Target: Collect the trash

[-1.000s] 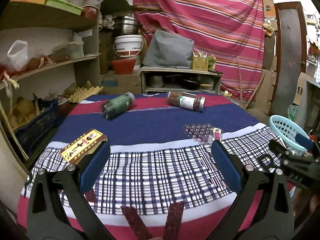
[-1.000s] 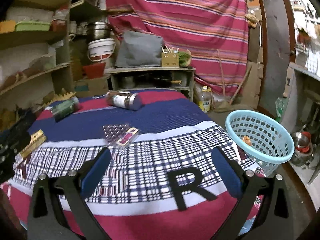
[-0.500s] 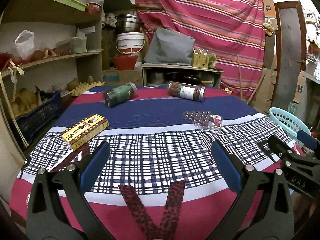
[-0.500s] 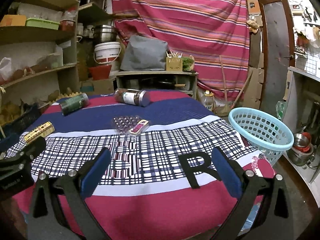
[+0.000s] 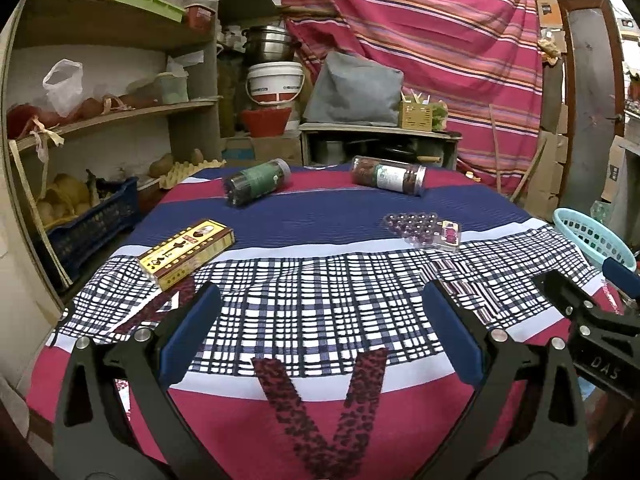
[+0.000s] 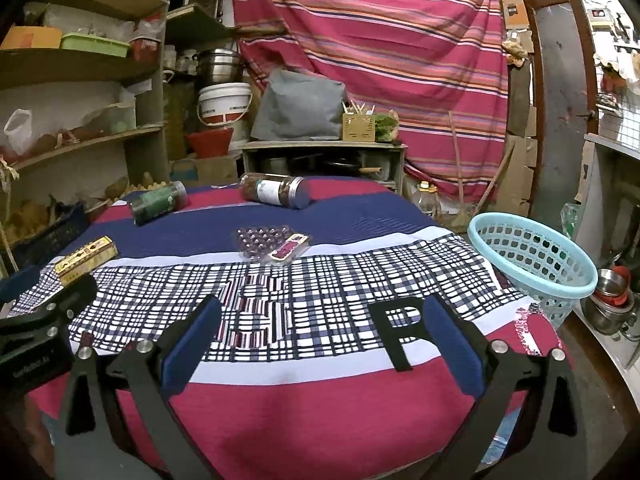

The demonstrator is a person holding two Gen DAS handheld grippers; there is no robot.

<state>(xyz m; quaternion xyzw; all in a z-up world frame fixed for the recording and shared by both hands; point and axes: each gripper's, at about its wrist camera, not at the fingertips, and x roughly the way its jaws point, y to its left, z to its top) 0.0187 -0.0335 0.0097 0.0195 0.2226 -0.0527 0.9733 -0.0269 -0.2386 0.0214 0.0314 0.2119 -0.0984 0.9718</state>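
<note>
On the cloth-covered round table (image 5: 320, 240) lie a yellow box (image 5: 186, 253) (image 6: 85, 259), a green-labelled jar (image 5: 256, 181) (image 6: 158, 203) on its side, a brown jar (image 5: 387, 175) (image 6: 276, 191) on its side, and a clear blister tray (image 5: 422, 229) (image 6: 272, 243). A light blue basket (image 6: 530, 264) (image 5: 592, 238) stands at the table's right edge. My left gripper (image 5: 320, 312) is open and empty above the near edge. My right gripper (image 6: 320, 320) is open and empty, to the right of the left one.
Shelves (image 5: 104, 116) with bags, produce and a blue crate (image 5: 92, 224) stand to the left. A low cabinet (image 6: 320, 160) with pots, a white bucket (image 6: 224, 104) and a striped curtain (image 6: 380, 40) stand behind. Metal bowls (image 6: 612, 300) sit on the floor at right.
Both grippers have drawn back from the table and risen a little, so more of the near red cloth edge shows. Both stay open and empty. The objects have not moved.
</note>
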